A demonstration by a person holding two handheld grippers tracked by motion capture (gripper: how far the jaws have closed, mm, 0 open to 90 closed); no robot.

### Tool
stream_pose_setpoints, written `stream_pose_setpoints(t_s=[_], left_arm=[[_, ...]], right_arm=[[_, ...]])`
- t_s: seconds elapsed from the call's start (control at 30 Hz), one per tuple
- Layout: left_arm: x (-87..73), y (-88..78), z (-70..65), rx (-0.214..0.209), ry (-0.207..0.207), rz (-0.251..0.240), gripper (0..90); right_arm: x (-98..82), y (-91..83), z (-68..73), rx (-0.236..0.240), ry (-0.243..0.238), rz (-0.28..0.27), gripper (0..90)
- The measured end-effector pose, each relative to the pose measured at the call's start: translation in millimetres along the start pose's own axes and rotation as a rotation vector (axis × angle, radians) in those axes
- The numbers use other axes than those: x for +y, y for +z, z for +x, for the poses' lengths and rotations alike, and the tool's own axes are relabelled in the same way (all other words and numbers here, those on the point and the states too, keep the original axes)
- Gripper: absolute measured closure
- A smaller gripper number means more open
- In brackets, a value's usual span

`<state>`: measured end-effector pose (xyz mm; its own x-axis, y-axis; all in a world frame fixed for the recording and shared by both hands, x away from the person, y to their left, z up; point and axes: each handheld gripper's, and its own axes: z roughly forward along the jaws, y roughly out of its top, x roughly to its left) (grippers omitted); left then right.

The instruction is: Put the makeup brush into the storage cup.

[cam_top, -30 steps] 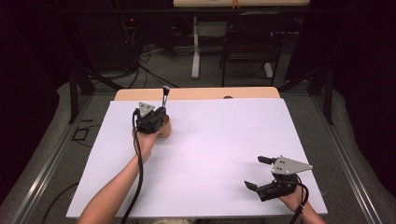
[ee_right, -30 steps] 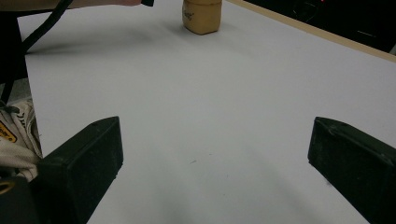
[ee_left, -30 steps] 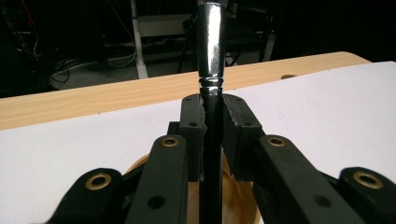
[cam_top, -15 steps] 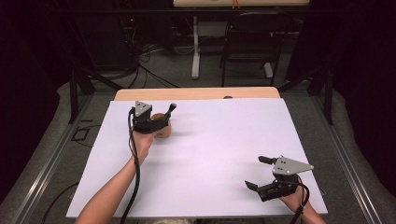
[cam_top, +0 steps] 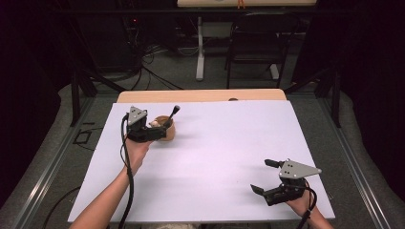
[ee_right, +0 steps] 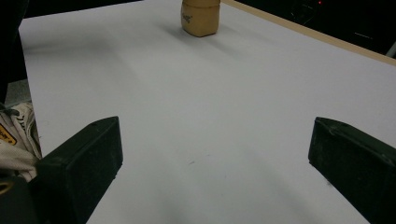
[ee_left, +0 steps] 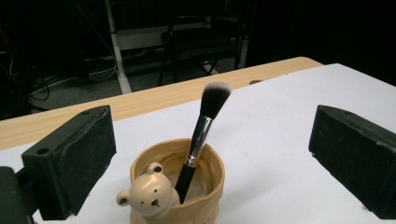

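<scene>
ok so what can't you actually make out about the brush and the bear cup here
- Brush handle end: left gripper view, hidden inside the bear cup, so where it rests is unclear.
- Cup base: left gripper view, cut off by the bottom edge.
- Cup top and brush: right gripper view, cut off by the top edge.
- Bear's face: high view, too small and partly behind the left hand-held gripper.

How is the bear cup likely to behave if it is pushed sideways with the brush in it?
The cup looks squat and broad, so it would probably slide rather than tip. The brush leans loosely on the rim, so it may shift or rattle.
</scene>
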<state>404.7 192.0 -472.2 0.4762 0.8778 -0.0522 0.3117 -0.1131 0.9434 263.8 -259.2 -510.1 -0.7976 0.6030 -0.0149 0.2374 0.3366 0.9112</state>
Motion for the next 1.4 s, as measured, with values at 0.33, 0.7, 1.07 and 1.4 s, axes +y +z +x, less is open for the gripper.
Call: stream_pose_setpoints(t_s=[0.33,0.7,1.07,1.4], left_arm=[[-4.5,-26.1,-0.6,-0.023,0.003,-0.008,0.1],[-15.0,-49.9,-4.4,-0.061,0.017,-0.011,0.0],[-30.8,-66.6,-1.4,-0.141,0.017,0.002,0.0],[-42.5,-78.8,-5.6,-0.201,0.064,0.019,0.0]], right_arm=[[0.5,-0.7,0.3,0.003,-0.007,-0.003,1.9],[0.4,0.1,0.7,0.007,-0.009,-0.003,1.9],[0.5,-0.9,1.0,0.01,-0.011,-0.006,2.0],[0.8,-1.3,2.2,0.008,-0.012,-0.007,2.0]])
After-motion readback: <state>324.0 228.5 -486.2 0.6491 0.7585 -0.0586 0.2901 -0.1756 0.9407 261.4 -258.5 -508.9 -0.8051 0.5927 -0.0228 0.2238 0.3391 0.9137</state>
